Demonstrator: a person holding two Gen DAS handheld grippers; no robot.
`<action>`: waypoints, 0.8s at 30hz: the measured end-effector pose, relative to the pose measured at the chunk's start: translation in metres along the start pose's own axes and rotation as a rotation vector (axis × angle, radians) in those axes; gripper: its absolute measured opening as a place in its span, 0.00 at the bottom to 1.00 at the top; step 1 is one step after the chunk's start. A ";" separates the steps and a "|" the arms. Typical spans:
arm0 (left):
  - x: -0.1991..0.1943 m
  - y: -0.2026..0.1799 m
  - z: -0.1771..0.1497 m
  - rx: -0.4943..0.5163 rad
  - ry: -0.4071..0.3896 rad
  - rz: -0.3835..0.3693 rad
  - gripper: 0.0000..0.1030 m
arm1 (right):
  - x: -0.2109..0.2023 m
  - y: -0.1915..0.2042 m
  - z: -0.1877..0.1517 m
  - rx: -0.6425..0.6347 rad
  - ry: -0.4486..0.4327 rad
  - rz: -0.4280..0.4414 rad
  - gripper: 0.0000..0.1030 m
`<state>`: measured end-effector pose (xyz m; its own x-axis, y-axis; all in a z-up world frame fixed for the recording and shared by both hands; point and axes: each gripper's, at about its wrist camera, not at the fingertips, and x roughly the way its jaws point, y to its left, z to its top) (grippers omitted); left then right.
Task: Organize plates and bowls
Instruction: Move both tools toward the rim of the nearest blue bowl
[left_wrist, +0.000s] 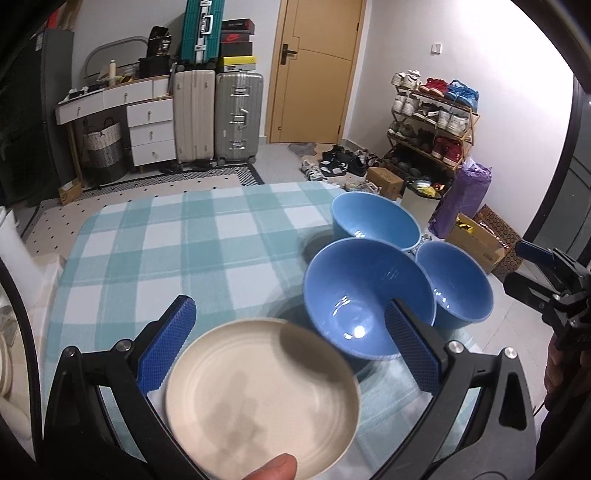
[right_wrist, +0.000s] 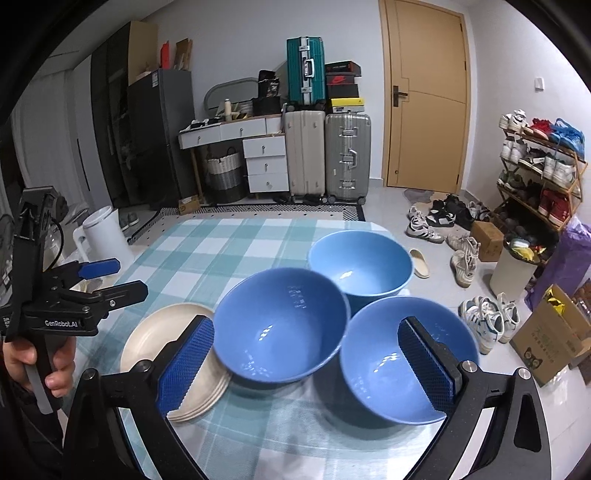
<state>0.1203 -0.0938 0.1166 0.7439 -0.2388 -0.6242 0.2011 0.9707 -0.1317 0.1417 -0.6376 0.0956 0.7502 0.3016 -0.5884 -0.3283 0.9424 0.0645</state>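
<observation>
A: Where's everything on the table (right_wrist: 207, 254)?
B: Three blue bowls (right_wrist: 280, 325) bunch by its right edge, cream plates (right_wrist: 147, 343) stacked just left
A: Grippers?
B: Left gripper (left_wrist: 291, 339) and right gripper (right_wrist: 306, 365) both gape wide, gripping nothing

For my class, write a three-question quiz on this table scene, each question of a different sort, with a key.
1. How many blue bowls stand on the checked cloth?
2. True or false: the cream plates are spread apart across the table.
3. Which best describes the right gripper? A. shut on a bowl B. open, holding nothing C. shut on a plate

Key
1. Three: a far bowl, a middle bowl and a near bowl.
2. False: they lie in one stack beside the middle bowl.
3. B. The left gripper is open too, above the plates.
</observation>
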 end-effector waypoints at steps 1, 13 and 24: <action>0.004 -0.001 0.004 0.002 0.001 -0.004 0.99 | -0.001 -0.004 0.002 0.005 -0.003 -0.006 0.99; 0.052 -0.022 0.051 0.016 0.024 -0.039 0.99 | 0.014 -0.046 0.024 0.062 0.001 -0.050 0.99; 0.091 -0.037 0.081 0.047 0.048 -0.056 0.99 | 0.032 -0.074 0.043 0.100 0.016 -0.083 0.99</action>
<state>0.2321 -0.1542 0.1268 0.6996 -0.2900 -0.6530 0.2723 0.9532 -0.1317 0.2145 -0.6918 0.1065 0.7627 0.2206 -0.6079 -0.2063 0.9739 0.0944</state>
